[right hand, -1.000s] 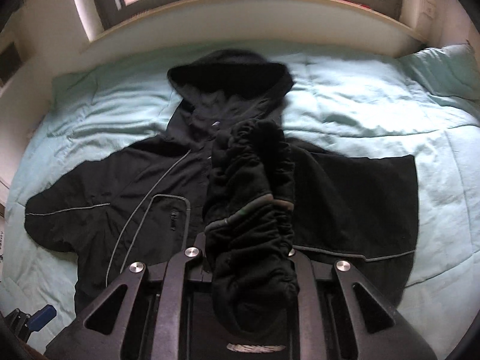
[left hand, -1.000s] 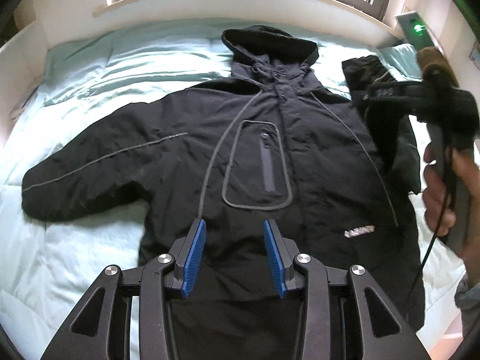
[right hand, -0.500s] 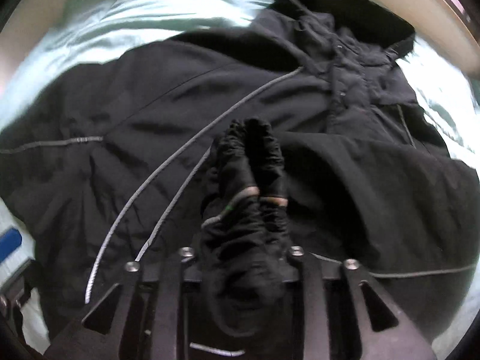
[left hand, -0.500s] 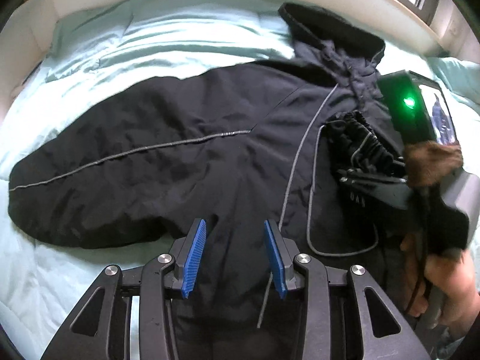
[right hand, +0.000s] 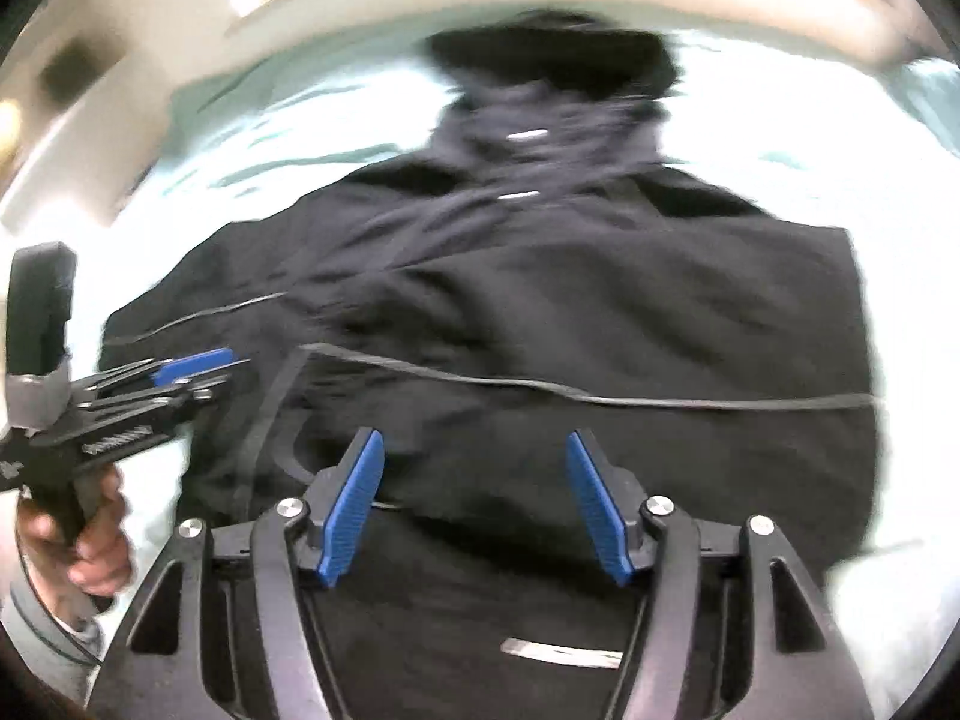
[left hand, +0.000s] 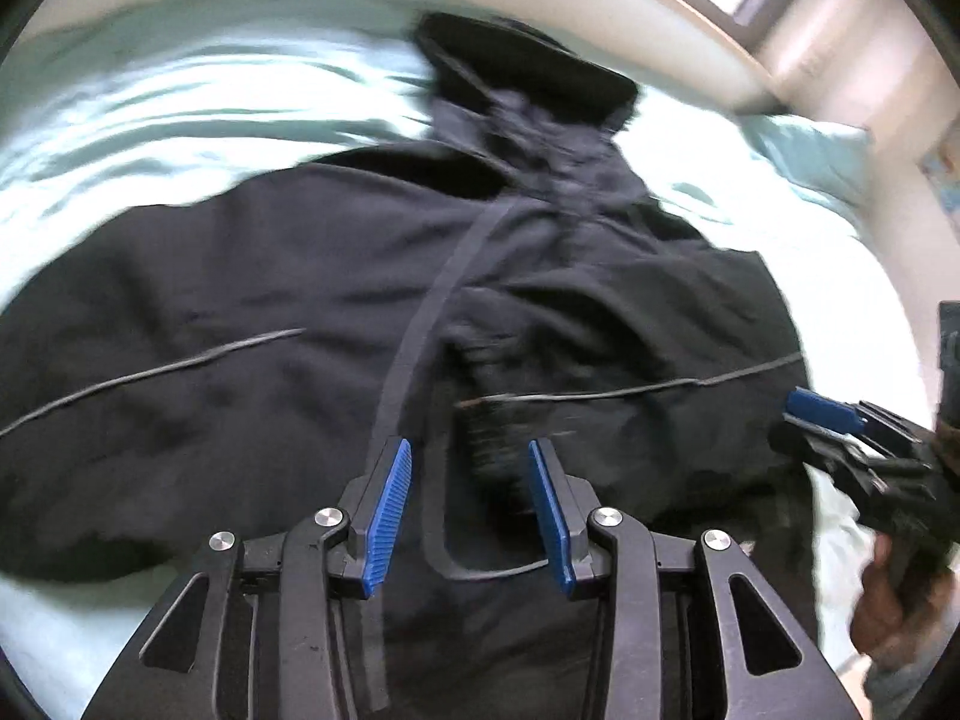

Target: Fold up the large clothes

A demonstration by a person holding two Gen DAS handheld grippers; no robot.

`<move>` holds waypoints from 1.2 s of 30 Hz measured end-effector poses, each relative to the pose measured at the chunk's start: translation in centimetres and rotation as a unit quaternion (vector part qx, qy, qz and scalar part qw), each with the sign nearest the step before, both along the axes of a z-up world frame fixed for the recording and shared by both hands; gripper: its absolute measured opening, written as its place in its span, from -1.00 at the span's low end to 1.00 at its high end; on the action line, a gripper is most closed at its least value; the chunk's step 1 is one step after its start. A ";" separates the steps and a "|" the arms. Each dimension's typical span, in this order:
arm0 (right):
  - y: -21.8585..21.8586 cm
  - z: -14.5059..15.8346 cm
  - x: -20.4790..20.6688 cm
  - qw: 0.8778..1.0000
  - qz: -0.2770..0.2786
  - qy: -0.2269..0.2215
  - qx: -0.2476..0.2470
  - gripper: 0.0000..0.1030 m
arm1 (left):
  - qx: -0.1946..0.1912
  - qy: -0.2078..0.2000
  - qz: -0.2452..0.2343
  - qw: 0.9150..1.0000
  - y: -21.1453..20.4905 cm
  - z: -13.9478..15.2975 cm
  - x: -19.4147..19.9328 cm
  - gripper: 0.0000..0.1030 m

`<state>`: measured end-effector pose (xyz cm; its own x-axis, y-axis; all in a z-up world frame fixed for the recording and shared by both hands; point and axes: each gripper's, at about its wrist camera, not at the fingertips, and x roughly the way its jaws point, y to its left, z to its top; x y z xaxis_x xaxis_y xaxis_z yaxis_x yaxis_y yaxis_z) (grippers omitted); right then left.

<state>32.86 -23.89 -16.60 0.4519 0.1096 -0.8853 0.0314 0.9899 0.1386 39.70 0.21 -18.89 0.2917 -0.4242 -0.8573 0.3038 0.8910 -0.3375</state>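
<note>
The left gripper (left hand: 470, 504) hung over the lower front of the black jacket (left hand: 270, 396) with its blue pads (left hand: 390, 516) spread apart and nothing between them; a grey piping line of the jacket ran up from just beside its left pad toward the collar. The right gripper (right hand: 474, 504) was likewise spread wide and empty, its blue pads (right hand: 354, 501) above the jacket's lower body, where a thin grey seam crossed from side to side ahead of the fingers. In the left wrist view the right gripper (left hand: 840, 420) showed at the right edge, held by the person's right hand (left hand: 888, 606), off the jacket's side. In the right wrist view the left gripper (right hand: 180, 372) showed at the left, over the jacket's edge, gripped by the left hand (right hand: 78, 540). The jacket lay flat and face up on the pale green bed (left hand: 180, 108), its hood (left hand: 528, 72) farthest from both grippers and pointing toward the window sill (left hand: 660, 12). One sleeve (left hand: 90, 360) stretched out to the left in the left wrist view. Both views were motion-blurred.
</note>
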 end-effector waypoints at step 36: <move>-6.1 -9.5 4.2 0.988 -0.103 0.105 -0.041 0.26 | 0.068 0.036 0.111 0.991 6.0 -7.0 6.9 -0.54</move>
